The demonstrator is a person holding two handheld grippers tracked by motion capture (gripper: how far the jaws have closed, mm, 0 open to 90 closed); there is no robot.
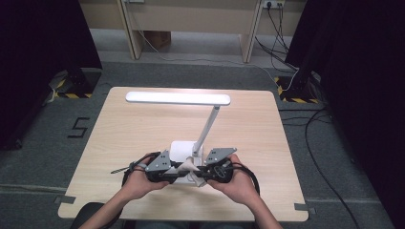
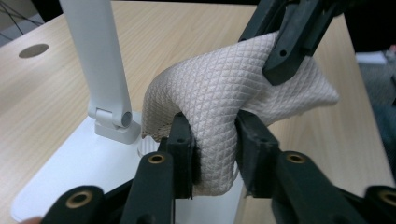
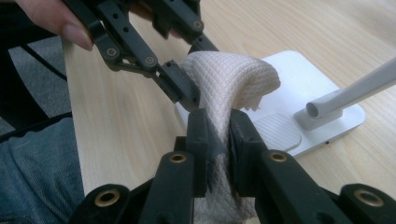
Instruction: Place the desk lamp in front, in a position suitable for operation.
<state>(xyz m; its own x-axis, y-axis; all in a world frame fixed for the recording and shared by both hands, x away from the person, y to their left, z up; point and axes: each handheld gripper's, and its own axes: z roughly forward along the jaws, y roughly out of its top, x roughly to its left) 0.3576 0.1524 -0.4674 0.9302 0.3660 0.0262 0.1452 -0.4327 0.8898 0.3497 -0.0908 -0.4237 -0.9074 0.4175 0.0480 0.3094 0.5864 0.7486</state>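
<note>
I am looking at a soft cloth [image 2: 212, 98]. It is a pale pinkish white, and it is covered in a tiny diamond pattern, like a waffle. It is bunched up into a hump, with folds and a rounded top.

In the left gripper view, the cloth is sitting in the middle of the frame. My left tongs [image 2: 215, 140] are squeezing its lower fold between their two black pads, so they are holding the cloth. The other tongs are biting the cloth's top edge at the upper right of that frame.

In the right gripper view, the cloth [image 3: 229, 84] is rising in the middle of the frame like a little hill. My right tongs [image 3: 217, 133] are pinching it tight at the bottom, with the pads close together and the cloth pressed thin between them. The left tongs are coming in from the upper left and gripping the same cloth.

In the high view, the cloth [image 1: 187, 168] is showing low in the middle of the frame, between my two hands, just above the tabletop [image 1: 133, 129]. It is hanging right in front of the white lamp base [image 1: 181, 150]. The lamp's long white head [image 1: 177, 98] is stretching across the upper middle of the frame.
</note>
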